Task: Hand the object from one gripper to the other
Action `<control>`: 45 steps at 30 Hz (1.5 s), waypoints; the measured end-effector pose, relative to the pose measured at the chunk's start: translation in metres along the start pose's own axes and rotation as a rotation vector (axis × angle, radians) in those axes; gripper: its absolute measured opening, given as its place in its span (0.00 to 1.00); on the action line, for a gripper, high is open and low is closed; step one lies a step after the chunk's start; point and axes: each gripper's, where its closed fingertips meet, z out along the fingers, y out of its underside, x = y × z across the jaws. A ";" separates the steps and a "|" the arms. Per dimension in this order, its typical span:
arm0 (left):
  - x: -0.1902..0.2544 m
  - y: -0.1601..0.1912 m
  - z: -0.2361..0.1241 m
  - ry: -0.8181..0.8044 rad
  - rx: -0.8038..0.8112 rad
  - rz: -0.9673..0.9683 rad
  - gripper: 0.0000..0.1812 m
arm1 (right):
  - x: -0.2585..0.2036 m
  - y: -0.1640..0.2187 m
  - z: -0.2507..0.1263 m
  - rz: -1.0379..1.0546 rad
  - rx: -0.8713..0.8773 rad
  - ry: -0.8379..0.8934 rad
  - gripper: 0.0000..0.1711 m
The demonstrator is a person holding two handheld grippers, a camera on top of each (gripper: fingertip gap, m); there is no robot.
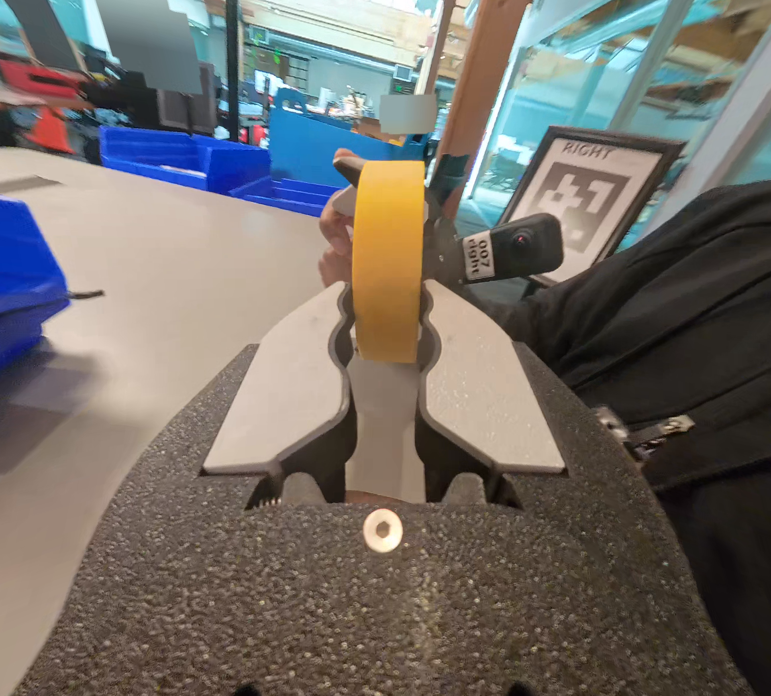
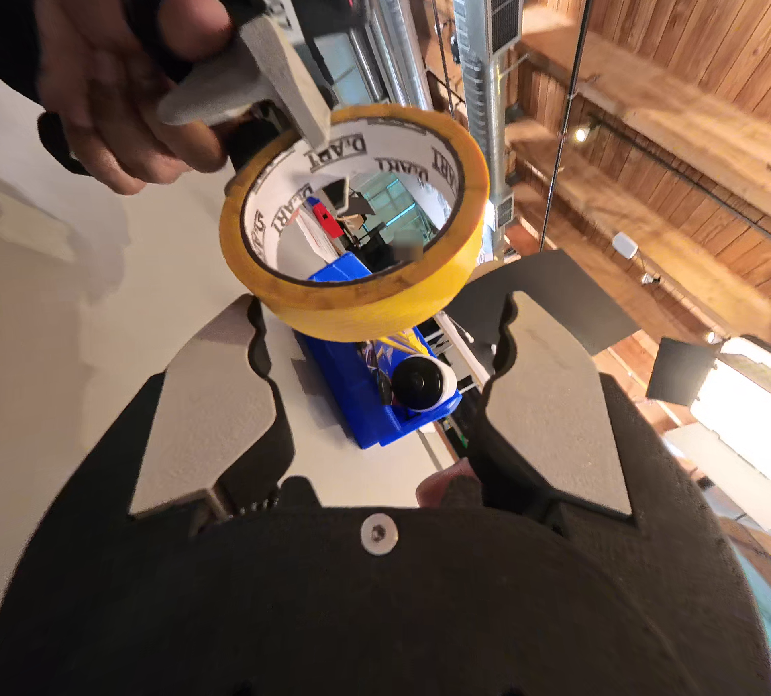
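Observation:
A roll of yellow tape (image 1: 388, 242) is held edge-on and upright in my left gripper (image 1: 386, 294), which is shut on the roll's near wall above the table. In the right wrist view the tape roll (image 2: 363, 300) appears as a ring with a white printed core. The left gripper (image 2: 267, 121), held by a hand, clamps the ring's far wall. My right gripper (image 2: 381, 300) is open wide, with the ring's near edge between its fingertips and not touching the pads. In the left wrist view the right gripper's fingers (image 1: 344, 200) straddle the roll's far side.
A grey table (image 1: 167, 250) lies below. Blue bins stand at its far edge (image 1: 183, 163) and at the left (image 1: 25, 284). A framed marker sign (image 1: 584, 196) and a person's black sleeve (image 1: 667, 300) are at the right. A blue bin (image 2: 354, 396) holds a black-and-white round object. Spacing between my two grippers at the tips: around 5 cm.

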 end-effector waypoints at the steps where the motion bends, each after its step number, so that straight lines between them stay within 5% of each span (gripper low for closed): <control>1: 0.001 0.001 -0.001 0.024 -0.001 -0.041 0.17 | -0.002 -0.003 0.000 -0.015 0.013 -0.003 0.65; 10: -0.006 0.017 0.008 0.093 -0.020 -0.225 0.17 | -0.036 -0.008 0.006 -0.164 0.005 -0.104 0.72; 28: 0.008 0.018 0.001 0.250 0.007 -0.214 0.16 | -0.050 -0.028 0.007 -0.176 0.057 -0.132 0.72; 37: 0.004 0.014 0.002 0.193 0.038 -0.135 0.17 | -0.045 -0.023 0.007 -0.195 0.009 -0.112 0.71; 45: -0.010 -0.005 -0.009 0.057 0.152 0.036 0.31 | -0.028 -0.021 0.007 -0.067 0.005 -0.075 0.71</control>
